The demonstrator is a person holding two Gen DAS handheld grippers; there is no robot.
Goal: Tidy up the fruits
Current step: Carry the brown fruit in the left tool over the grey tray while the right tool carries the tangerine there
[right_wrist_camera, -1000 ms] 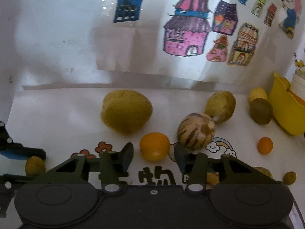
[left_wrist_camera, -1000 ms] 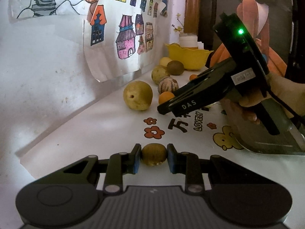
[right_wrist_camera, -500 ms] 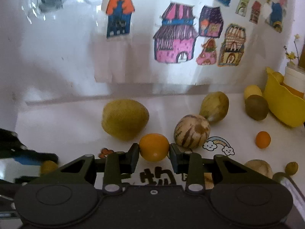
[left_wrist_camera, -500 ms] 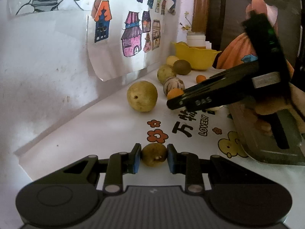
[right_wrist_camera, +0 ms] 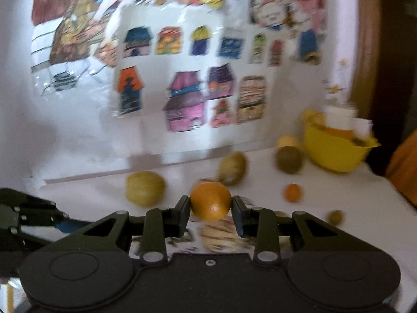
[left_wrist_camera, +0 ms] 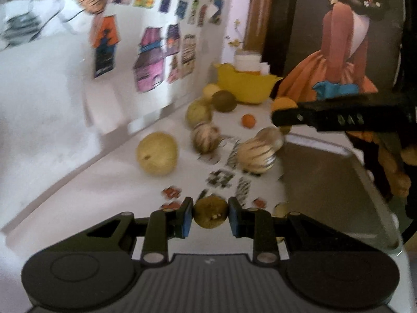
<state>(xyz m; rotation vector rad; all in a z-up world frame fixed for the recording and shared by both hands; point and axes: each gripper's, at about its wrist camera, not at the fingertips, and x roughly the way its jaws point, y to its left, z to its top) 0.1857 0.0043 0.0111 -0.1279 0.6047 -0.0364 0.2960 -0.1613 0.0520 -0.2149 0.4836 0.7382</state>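
My left gripper point(left_wrist_camera: 211, 216) is shut on a small olive-brown round fruit point(left_wrist_camera: 211, 214), held just above the white table. My right gripper point(right_wrist_camera: 211, 206) is shut on a round orange point(right_wrist_camera: 210, 200), lifted clear of the table. The left wrist view shows the right gripper point(left_wrist_camera: 281, 113) at the right, level, over the grey tray point(left_wrist_camera: 325, 172), with the orange point(left_wrist_camera: 282, 103) at its tip. A yellow bowl point(right_wrist_camera: 336, 151) stands at the back right by the wall, with something orange in it.
Loose fruit lies on the table: a large yellow-green one point(left_wrist_camera: 157, 154), two striped ones point(left_wrist_camera: 206, 138) point(left_wrist_camera: 256, 155), a brown kiwi point(left_wrist_camera: 224, 101), a small orange point(left_wrist_camera: 248, 120), a pear-shaped one point(right_wrist_camera: 232, 168). Drawings hang on the wall point(right_wrist_camera: 182, 99) behind. A person's hand point(left_wrist_camera: 396, 167) is at the right.
The right gripper shut on the orange, lifted it off the table and swung right towards the bowl. The left gripper rose slightly, still holding its small fruit.
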